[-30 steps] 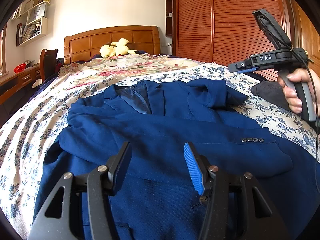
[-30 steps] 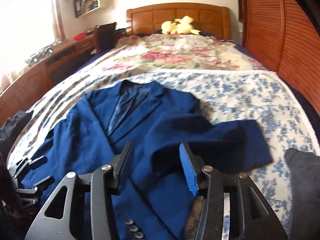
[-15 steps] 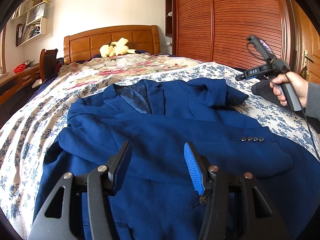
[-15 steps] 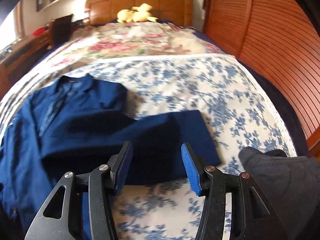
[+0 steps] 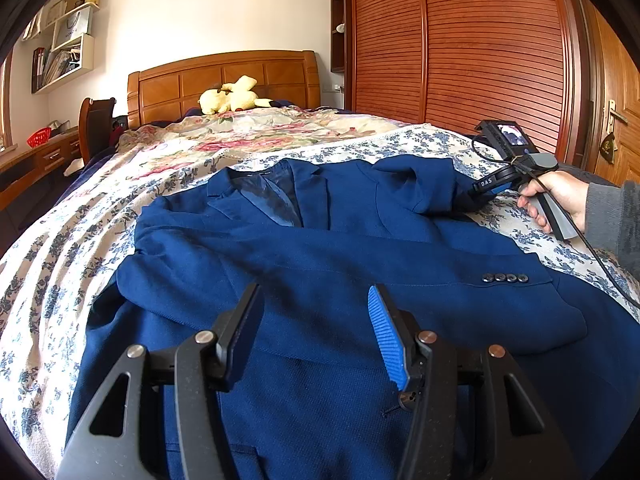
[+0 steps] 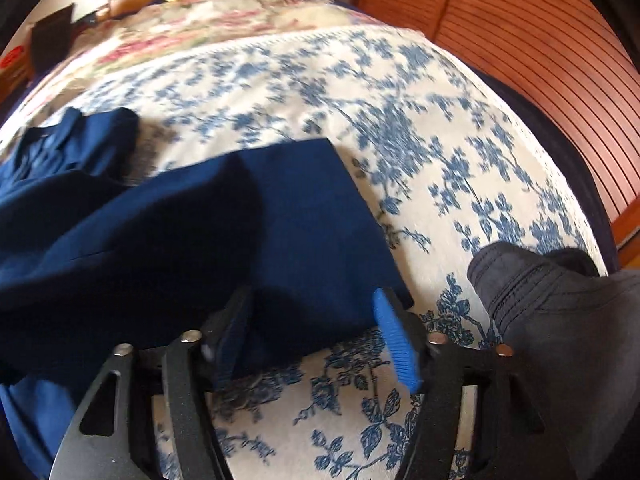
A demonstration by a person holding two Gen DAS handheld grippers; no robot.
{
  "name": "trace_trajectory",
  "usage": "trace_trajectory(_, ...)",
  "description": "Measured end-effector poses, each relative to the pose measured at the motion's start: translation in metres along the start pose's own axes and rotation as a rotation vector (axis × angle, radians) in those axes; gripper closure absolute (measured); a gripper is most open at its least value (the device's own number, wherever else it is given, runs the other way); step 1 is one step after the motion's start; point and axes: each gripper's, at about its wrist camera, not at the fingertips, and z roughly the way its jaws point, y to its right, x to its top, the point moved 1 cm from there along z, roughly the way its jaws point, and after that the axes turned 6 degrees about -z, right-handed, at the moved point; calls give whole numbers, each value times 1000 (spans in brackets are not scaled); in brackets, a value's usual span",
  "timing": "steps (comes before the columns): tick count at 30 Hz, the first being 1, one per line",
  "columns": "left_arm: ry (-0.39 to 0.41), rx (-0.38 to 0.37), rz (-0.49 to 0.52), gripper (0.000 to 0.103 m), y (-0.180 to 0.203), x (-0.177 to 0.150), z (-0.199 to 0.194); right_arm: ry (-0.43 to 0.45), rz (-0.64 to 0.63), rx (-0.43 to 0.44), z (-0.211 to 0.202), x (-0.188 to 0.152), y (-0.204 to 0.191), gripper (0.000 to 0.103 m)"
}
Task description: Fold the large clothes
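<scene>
A dark blue suit jacket [image 5: 320, 272] lies face up on the bed, one sleeve folded across its front with cuff buttons [image 5: 505, 278] at the right. My left gripper [image 5: 312, 320] is open and empty, hovering over the jacket's lower front. My right gripper [image 6: 312, 320] is open, low over the bed, with the cuff end of the other sleeve [image 6: 304, 216] lying between its fingers. In the left wrist view the right gripper [image 5: 478, 192] sits at that sleeve's end at the right.
The bed has a blue-flowered cover [image 6: 400, 120] and a rose quilt [image 5: 256, 136] behind. A yellow plush toy [image 5: 228, 98] lies by the wooden headboard [image 5: 224, 80]. A dark grey garment [image 6: 560, 300] lies at the right edge. A slatted wardrobe [image 5: 460, 40] stands on the right.
My right gripper has dropped from above the jacket down and right to the sleeve cuff, which now lies between its open fingers. My left gripper has not moved.
</scene>
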Motion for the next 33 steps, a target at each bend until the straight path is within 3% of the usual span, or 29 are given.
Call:
trace_trajectory(8,1,2,-1,50,0,0,0,-43,82,54,9,-5,9,22)
trace_trajectory(11,2,2,-1,50,-1,0,-2,-30,99,113,9,-9,11,32)
trace_trajectory(14,6,4,1,50,-1,0,-3,-11,73,171,3,-10,4,59)
trace_trajectory(16,11,6,4,50,-1,0,-5,-1,43,196,-3,-9,-3,96)
trace_trajectory(22,42,29,8,50,0,2,-14,145,-58,173,-60,-10,-38,98)
trace_trajectory(33,46,20,9,50,1,1,-74,356,-201,272,-203,-11,-86,99)
